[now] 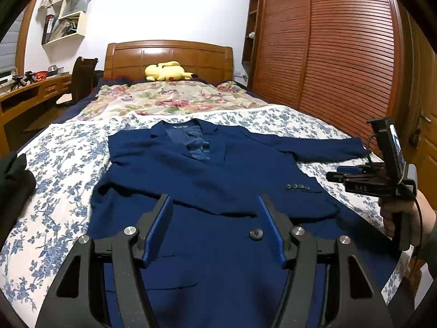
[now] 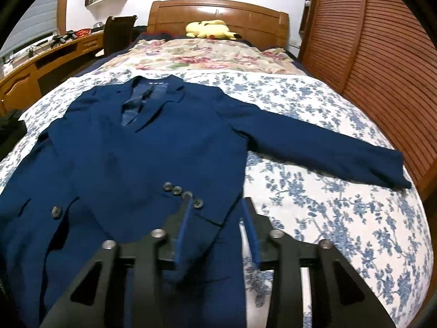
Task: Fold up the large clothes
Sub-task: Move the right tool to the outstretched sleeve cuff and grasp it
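- The bed (image 1: 286, 120) carries a white sheet printed with blue flowers; further up lies a cream quilt (image 1: 174, 97) with pink blooms, reaching toward the wooden headboard (image 1: 169, 57).
- A yellow plush toy (image 1: 166, 71) lies at the head of the bed, well apart from the work.
- Slatted wooden wardrobe doors (image 1: 341, 54) run along one side; on the other stand a wooden desk (image 1: 30, 90), a dark chair (image 1: 82, 78) and white wall shelves (image 1: 68, 13) with books.
- The navy blazer (image 1: 213, 169) lies spread front-up on the flowered sheet, one sleeve folded across its chest with the cuff buttons (image 2: 183, 190) showing, the other sleeve (image 2: 327, 147) stretched out over the sheet.
- The left hand-held gripper (image 1: 215, 227) hangs over the blazer's lower front, jaws wide apart, nothing between them.
- The right hand-held gripper (image 2: 218, 229) stands partly open over the folded cuff, pads clear of the cloth.
- Dark cloth (image 1: 13, 186) lies at the bed's edge.
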`<state>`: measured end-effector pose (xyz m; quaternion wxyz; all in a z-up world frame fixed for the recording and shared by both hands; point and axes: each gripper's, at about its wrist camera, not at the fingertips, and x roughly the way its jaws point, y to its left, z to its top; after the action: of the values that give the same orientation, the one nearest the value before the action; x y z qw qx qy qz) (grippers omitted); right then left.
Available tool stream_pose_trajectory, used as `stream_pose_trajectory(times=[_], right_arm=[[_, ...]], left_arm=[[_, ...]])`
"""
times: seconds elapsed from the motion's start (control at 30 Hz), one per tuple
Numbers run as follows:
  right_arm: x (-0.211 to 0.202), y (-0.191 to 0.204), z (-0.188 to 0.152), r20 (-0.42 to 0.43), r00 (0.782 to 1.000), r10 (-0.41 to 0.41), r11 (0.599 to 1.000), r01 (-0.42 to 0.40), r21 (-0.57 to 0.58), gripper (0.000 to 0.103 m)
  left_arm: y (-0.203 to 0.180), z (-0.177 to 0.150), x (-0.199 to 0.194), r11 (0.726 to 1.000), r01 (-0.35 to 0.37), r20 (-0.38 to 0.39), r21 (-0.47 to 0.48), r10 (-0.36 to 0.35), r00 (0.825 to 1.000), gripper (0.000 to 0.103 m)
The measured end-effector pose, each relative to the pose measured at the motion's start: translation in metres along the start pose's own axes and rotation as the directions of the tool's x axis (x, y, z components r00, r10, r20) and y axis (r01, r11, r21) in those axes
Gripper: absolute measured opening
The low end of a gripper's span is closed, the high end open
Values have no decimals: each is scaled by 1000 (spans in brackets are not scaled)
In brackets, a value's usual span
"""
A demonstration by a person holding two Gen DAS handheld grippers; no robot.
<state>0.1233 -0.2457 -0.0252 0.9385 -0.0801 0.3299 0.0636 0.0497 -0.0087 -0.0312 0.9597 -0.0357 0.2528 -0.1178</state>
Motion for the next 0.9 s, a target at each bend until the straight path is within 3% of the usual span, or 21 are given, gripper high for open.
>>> stream_pose_trajectory(times=[0.23, 0.37, 0.5, 0.63, 0.7, 0.9], right_arm=[[22, -12, -9, -51, 998, 40, 999, -41, -10, 44], [28, -34, -12, -68, 998, 17, 1000, -17, 0, 44], [32, -73, -14, -69, 996, -53, 998, 54, 11, 45], [39, -125, -18, -84, 987, -139, 988, 143, 50, 64], [42, -153, -20, -94, 978, -185, 978, 192, 80, 69], [49, -231, -20, -129, 952, -278, 940, 297, 166, 70]], left_arm=[[-17, -5, 6, 997, -44, -16, 58, 45, 999, 64], [-25, -7, 10, 998, -14, -37, 65, 16, 999, 64], [-36, -7, 13, 996, 19, -40, 83, -16, 999, 64], [-51, -11, 21, 993, 61, -63, 96, -56, 996, 64], [-58, -13, 25, 991, 79, -74, 107, -71, 995, 64], [-73, -17, 33, 986, 91, -102, 141, -77, 992, 64]])
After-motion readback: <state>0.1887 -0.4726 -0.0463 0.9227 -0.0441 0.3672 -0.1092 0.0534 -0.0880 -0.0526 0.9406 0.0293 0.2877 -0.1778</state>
